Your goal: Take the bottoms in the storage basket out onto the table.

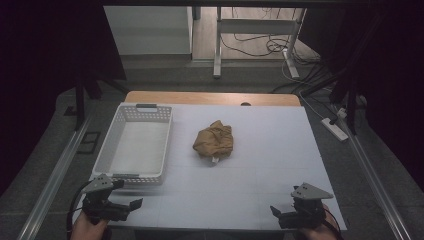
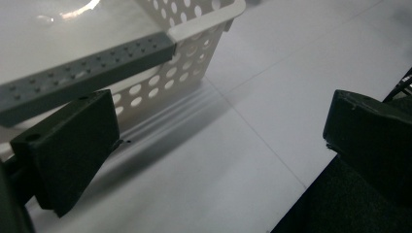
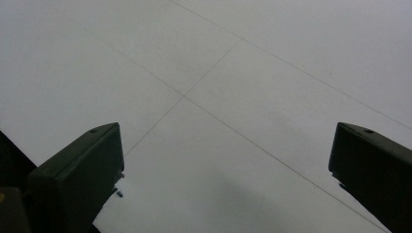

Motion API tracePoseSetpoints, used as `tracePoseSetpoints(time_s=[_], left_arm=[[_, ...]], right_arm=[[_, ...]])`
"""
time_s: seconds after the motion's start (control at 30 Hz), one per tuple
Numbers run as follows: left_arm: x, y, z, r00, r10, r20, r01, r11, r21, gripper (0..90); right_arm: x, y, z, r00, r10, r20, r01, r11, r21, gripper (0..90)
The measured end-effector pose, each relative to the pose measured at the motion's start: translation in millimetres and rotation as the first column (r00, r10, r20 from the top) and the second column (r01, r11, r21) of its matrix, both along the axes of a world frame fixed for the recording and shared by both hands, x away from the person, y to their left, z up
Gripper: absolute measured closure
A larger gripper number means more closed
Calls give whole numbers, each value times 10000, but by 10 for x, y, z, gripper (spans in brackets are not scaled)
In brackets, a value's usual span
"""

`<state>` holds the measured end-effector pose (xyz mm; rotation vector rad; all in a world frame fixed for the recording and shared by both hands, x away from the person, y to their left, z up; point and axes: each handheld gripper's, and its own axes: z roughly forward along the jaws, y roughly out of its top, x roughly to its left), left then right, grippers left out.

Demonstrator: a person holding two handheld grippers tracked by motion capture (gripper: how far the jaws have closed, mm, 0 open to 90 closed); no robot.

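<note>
Brown cloth mid-table, white basket beside it, left tool and right tool wide open, empty, well apart from cloth

No readable text, labels, brands or numbers anywhere. The small pale tag on the crumpled brown cloth is too small to read (could be a label, can't tell).

Black jaws, grey three-cornered plates
</note>
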<state>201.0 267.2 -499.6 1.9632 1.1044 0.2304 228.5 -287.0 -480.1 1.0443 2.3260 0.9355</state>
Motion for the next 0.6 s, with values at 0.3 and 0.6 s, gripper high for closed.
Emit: tracePoseSetpoints(time_s=[0.3,0.6], left_arm=[[-22,75,-57,9998,49,-203,-52,9998,-169,0],[-59,79,-53,9999,22,-170,-23,10000,-27,0]], right_arm=[[0,-2,2,10000,-56,4,56,10000,28,0],[-1,-5,1,10000,-82,36,82,10000,35,0]])
